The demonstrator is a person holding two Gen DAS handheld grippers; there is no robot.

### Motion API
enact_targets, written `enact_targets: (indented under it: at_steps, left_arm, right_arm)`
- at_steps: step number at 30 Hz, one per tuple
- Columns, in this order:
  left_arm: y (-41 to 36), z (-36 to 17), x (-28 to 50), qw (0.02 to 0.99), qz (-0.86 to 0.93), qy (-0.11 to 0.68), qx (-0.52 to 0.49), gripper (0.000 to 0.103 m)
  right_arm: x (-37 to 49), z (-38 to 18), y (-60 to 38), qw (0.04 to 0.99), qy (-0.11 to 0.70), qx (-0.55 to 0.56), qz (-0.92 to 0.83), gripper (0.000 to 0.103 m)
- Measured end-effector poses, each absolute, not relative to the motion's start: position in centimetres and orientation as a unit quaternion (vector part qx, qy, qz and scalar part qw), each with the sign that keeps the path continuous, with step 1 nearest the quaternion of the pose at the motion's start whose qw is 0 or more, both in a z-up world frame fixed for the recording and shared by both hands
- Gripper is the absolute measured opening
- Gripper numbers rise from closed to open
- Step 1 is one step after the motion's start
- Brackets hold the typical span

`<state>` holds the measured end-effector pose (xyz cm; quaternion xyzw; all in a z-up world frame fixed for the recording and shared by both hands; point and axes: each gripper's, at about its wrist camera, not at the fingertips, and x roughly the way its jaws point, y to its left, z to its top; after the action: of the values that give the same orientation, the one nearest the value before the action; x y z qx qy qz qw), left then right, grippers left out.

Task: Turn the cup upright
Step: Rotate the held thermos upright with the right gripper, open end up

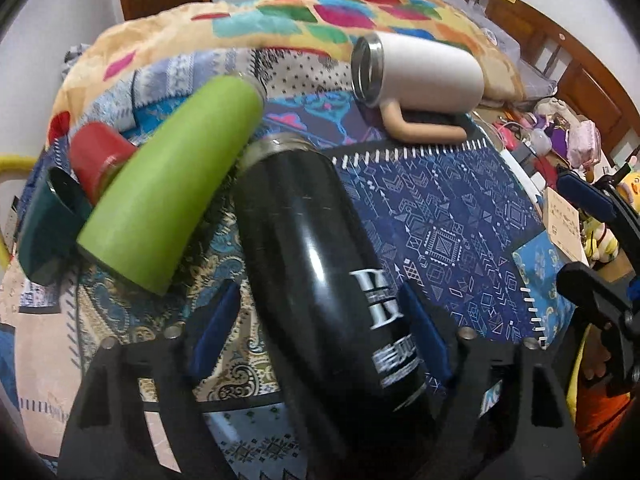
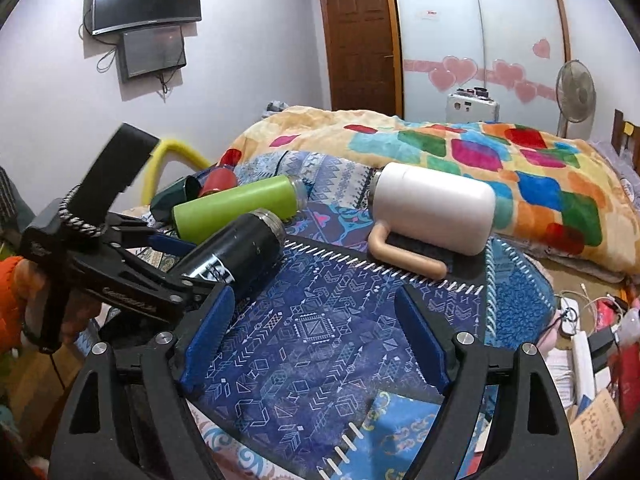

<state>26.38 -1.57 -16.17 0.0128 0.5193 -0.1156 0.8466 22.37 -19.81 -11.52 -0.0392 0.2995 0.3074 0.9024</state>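
left claw (image 1: 316,340) pinched black cup (image 1: 320,272) near its base | cup tilted above the bedspread (image 1: 460,220), mouth toward 11 o'clock | right claw (image 2: 316,340) spread, empty, cup at its 10 o'clock

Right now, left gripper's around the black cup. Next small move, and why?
Probably tilt the black cup mouth-up with the left gripper: its pads flank the base end, and the cup still lies tilted on the blue cloth. The right gripper is open and holds nothing.

Home bedroom: bed (image 2: 520,184), wardrobe (image 2: 480,40).
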Motion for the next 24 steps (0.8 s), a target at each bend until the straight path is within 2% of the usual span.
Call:
enact_targets:
  at_steps: [8,13,24]
  left_arm:
    - [-1.3,-16.1,26.7,0.846,-0.119,0.520,-0.001,0.073]
    - [-1.5,-14.9,26.3,0.856,-0.125,0.501,-0.010,0.065]
    - [-1.2,-9.8,22.9,0.892,-0.133,0.432,-0.009,0.064]
  right_arm:
    - [22.5,-11.8,-20.1,0.901,0.302,-0.033,0.310,0.081]
    - [22.2,-11.5,-20.2,0.902,0.299,-0.031,0.309,0.081]
    - [21.0,-9.6,-20.1,0.910,0.276,-0.033,0.308,0.081]
